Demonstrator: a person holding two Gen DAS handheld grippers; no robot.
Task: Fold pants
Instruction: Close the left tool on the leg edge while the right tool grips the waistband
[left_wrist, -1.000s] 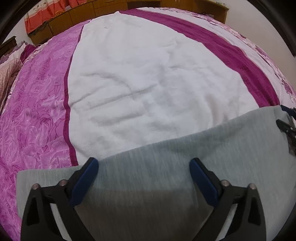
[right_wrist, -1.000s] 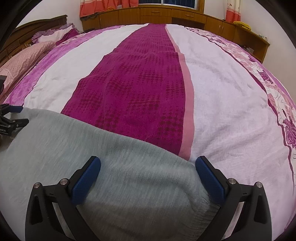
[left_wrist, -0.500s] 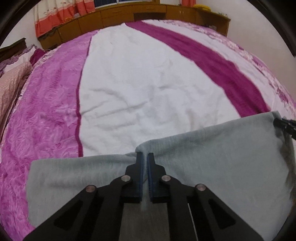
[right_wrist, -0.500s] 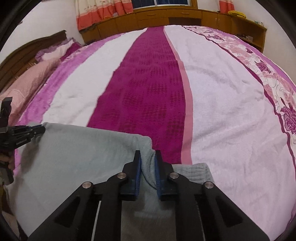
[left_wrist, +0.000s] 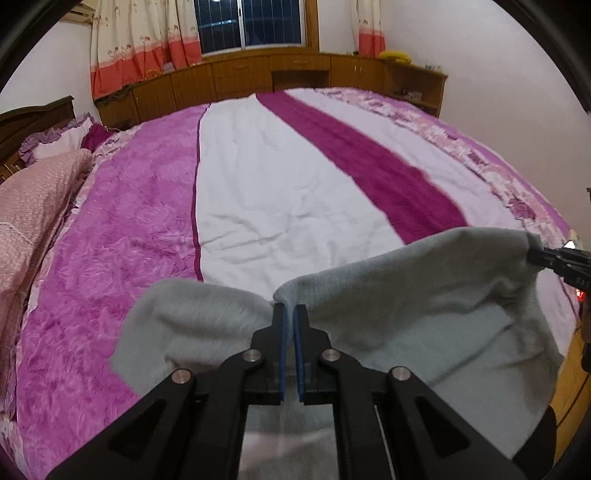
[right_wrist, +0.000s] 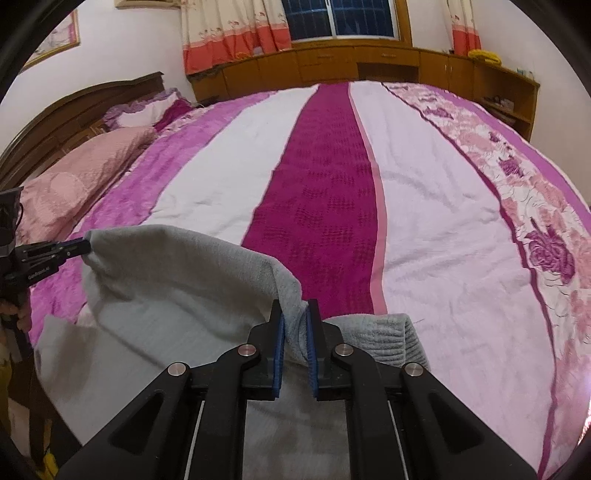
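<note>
Grey pants (left_wrist: 413, 306) hang lifted above the striped bed cover, their upper edge stretched between both grippers. My left gripper (left_wrist: 290, 308) is shut on that edge, cloth pinched between its blue pads. In the right wrist view the pants (right_wrist: 177, 291) sag in a hollow, with a ribbed cuff (right_wrist: 388, 338) bunched to the right. My right gripper (right_wrist: 295, 306) is shut on a thick fold of the grey cloth. Each gripper appears at the side of the other's view: the right gripper (left_wrist: 532, 254) and the left gripper (right_wrist: 86, 248).
The bed cover (left_wrist: 280, 206) runs in pink, white and magenta stripes (right_wrist: 325, 206). Pink pillows (right_wrist: 85, 173) and a dark wooden headboard (right_wrist: 74, 110) lie at the left. Wooden cabinets (left_wrist: 258, 77), curtains and a window stand beyond the bed.
Both grippers went from wide open over the flat pants to shut on the edge. They then rose, lifting the cloth off the bed, and more of the room came into view.
</note>
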